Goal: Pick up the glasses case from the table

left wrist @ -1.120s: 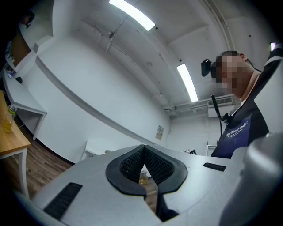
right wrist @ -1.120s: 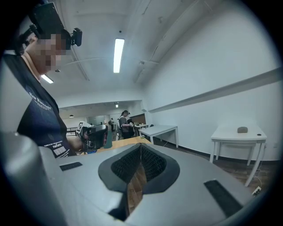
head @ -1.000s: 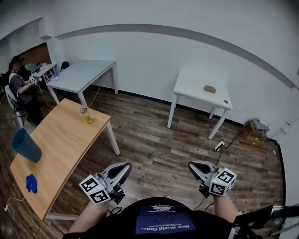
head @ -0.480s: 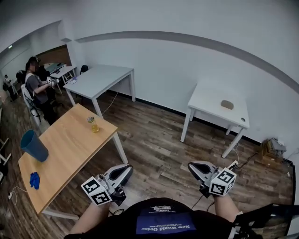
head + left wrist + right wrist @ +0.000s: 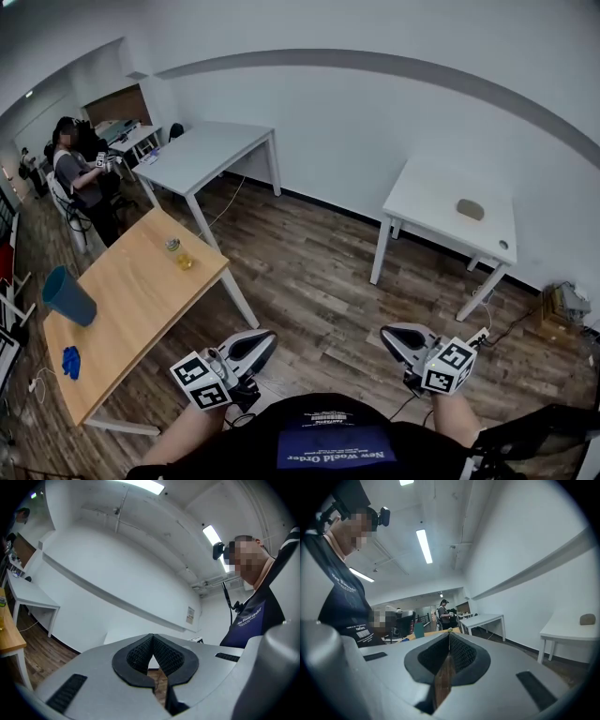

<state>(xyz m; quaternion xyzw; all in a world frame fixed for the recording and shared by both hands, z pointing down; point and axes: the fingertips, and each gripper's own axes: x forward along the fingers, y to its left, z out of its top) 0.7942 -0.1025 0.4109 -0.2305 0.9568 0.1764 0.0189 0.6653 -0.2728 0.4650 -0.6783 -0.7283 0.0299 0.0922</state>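
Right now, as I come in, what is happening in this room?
A person holds a gripper in each hand, low in front of the body. The left gripper and the right gripper are both shut and empty. The glasses case lies on the white table by the wall, across the floor from them, so nothing is picked up yet. A wooden table with a blue cup is to the left, and a second person stands in the far corner.
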